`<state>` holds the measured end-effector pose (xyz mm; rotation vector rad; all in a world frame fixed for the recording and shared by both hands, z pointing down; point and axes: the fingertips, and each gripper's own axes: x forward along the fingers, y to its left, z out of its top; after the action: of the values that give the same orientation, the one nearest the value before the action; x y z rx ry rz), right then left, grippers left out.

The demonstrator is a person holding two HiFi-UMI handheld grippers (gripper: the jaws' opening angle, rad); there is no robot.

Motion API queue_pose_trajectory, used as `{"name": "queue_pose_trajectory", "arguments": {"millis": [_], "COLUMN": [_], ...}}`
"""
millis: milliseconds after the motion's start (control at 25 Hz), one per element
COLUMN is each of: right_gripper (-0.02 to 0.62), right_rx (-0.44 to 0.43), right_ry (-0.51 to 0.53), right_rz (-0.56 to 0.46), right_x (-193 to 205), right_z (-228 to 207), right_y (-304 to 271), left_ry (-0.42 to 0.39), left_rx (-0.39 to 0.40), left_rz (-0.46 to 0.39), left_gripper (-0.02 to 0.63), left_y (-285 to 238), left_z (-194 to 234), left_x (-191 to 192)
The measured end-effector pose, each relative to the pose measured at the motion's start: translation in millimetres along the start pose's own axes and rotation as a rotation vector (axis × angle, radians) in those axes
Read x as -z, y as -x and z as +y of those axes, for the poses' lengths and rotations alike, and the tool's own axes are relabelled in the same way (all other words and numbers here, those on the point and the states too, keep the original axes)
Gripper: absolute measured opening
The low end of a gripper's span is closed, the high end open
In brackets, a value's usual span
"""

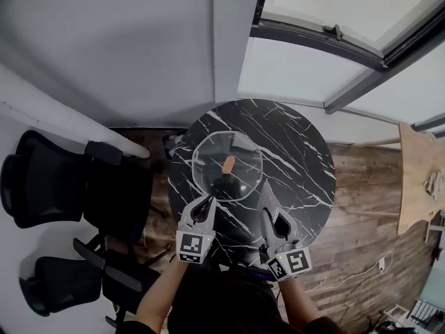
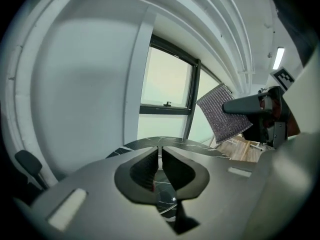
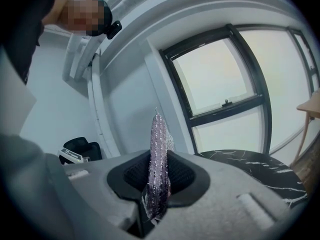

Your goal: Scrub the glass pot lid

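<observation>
1. round black bench, marbled with white veins; the clear glass pot lid with its tan oval knob lies toward the bench's 9 o'clock side.
2. left claw reaches in low and pinches the lid's rim at 7 o'clock.
3. right claw clamps a glittery, knobbly grey-purple scrub pad, held on edge near the lid's 4 o'clock.

Daylight pours through the window, whose panes blow out to near white in every view. The wall is evenly, softly lit, while the floor beside the table lies in deep shadow. The glass pot lid carries pale reflections, and the scrubbing cloth glints. Both gripper views bend strongly toward dark corners; their foreground looks soft, perhaps out of focus.
</observation>
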<state>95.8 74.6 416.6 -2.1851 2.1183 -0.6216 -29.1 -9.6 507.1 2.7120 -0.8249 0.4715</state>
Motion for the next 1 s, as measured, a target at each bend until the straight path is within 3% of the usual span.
{"name": "queue_pose_trajectory", "arguments": {"millis": [240,440,760,1000], "right_gripper": [0.078,0.078,0.078,0.078], "right_rx": [-0.016,-0.063,-0.075,-0.086], "right_ry": [0.008,0.049,0.073,0.117], "right_rz": [0.047,0.125,0.188,0.234], "right_x": [22.4,55.9,100.9,126.7], "right_z": [-37.1,-57.3,-88.0,-104.3], "right_y": [-9.7,-23.2,-60.9,-99.5], "left_ry": [0.023,0.038,0.000,0.037], "left_rx": [-0.028,-0.075,-0.064,-0.019], "left_rz": [0.060,0.069,0.164,0.241], "left_gripper": [0.056,0.005,0.002,0.002], "left_y": [-44.9,-76.5,-126.5,-153.5], "left_z": [1.1,11.7,23.3,25.8], "left_x": [26.8,41.5,73.1,93.0]}}
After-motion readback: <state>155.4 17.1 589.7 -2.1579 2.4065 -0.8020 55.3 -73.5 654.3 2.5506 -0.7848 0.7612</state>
